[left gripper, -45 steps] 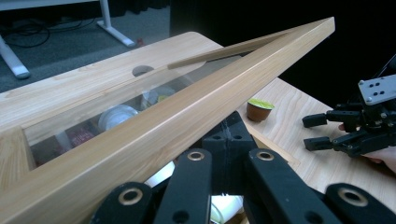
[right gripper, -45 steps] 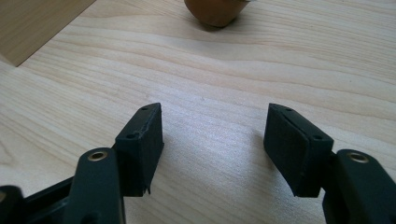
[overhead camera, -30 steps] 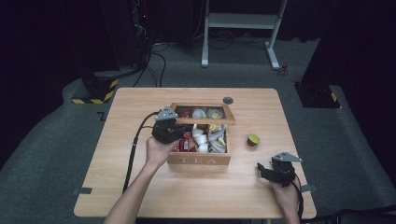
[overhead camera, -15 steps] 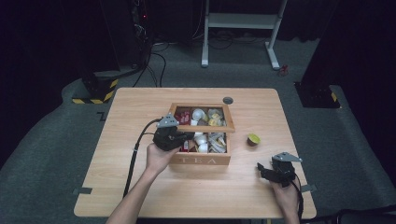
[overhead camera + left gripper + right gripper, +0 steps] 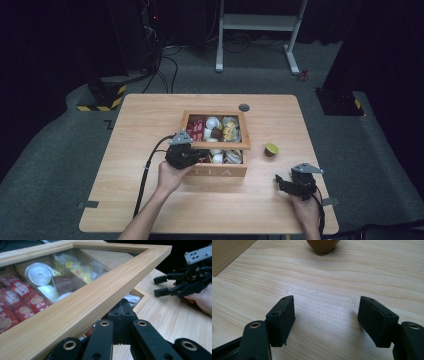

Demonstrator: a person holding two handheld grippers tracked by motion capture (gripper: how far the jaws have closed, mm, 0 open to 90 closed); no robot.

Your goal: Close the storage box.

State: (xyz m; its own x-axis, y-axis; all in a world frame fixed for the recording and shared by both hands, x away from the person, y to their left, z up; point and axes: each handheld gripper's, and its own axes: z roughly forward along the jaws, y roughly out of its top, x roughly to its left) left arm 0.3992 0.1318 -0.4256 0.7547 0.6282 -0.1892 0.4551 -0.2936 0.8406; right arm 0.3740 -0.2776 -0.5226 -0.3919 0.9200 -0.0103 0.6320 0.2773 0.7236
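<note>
Left gripper (image 5: 192, 156), jaws clamped shut on the front edge of the glass lid (image 5: 100, 290), should lower it slowly and squarely onto the tea box (image 5: 220, 170) mid-table, while the right gripper (image 5: 282, 182), just opened wide and empty, stays clear.

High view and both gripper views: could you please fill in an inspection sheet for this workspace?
Surface: wooden table, bare near its edges.
Job's things: tea box filled with sachets and pods; its glazed lid is raised.
Clutter: yellow-topped pod right of the box; dark disc behind it.
Grippers: left gripper shut on the lid's frame; right gripper low over the table, jaws just been opening, nothing between them.
Cables: black cable trails from the left gripper.
Surroundings: grey carpet, white stand.
</note>
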